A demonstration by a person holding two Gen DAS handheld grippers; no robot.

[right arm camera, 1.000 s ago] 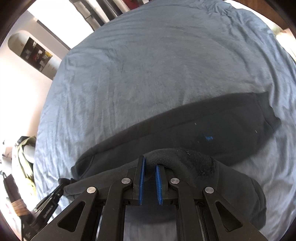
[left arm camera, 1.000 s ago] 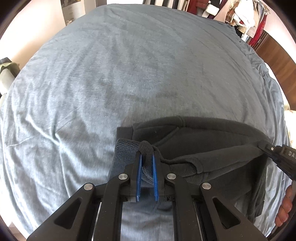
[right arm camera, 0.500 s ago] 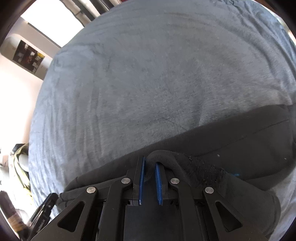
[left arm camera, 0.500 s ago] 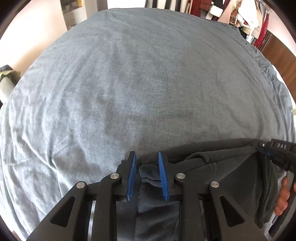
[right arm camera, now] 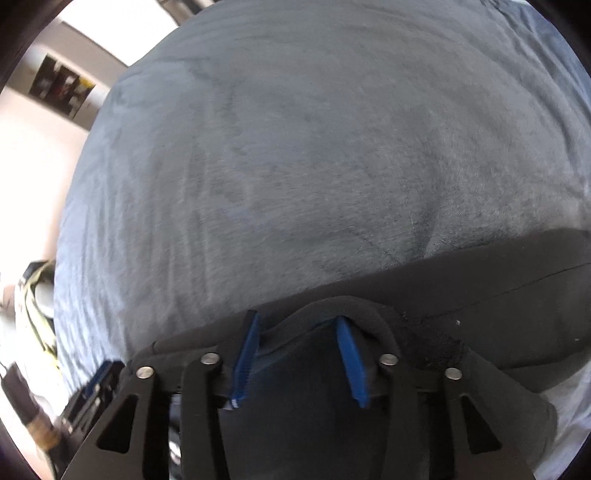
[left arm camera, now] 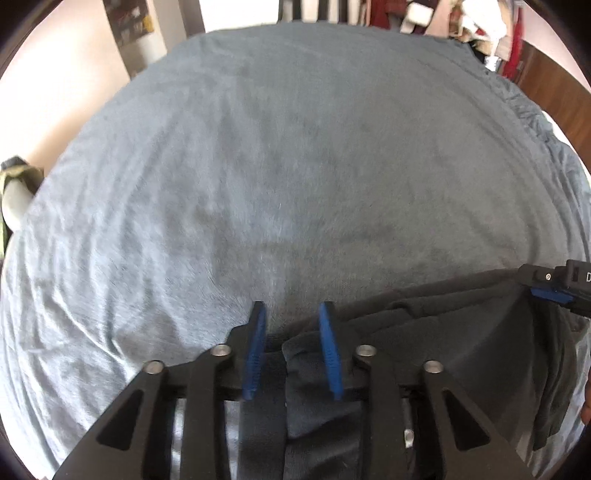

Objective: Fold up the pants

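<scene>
Black pants [left arm camera: 454,343] lie in folded layers on the grey-blue bedcover [left arm camera: 295,184], across the bottom of both views [right arm camera: 461,295]. My left gripper [left arm camera: 292,314] hovers low over their left end, its jaws opening; a fold of dark cloth lies loose between the blue pads [left arm camera: 255,350], not pinched. My right gripper [right arm camera: 295,319] is over the other end, jaws also opening, with the thick hem [right arm camera: 332,304] draped slackly around the right pad's tip. Each gripper shows at the edge of the other's view: the right gripper [left arm camera: 554,284] and the left gripper [right arm camera: 92,387].
The bedcover [right arm camera: 295,147] stretches far ahead of both grippers. A wall with a dark poster [left arm camera: 129,22] stands beyond the bed, hanging clothes [left arm camera: 480,26] and brown wood panelling [left arm camera: 554,74] at the far right. A green-white bag [left arm camera: 14,181] sits off the bed's left side.
Both grippers came down toward the bed with the pants' edge and then spread their jaws, letting the cloth go. The left opened first, the right only in the last half second.
</scene>
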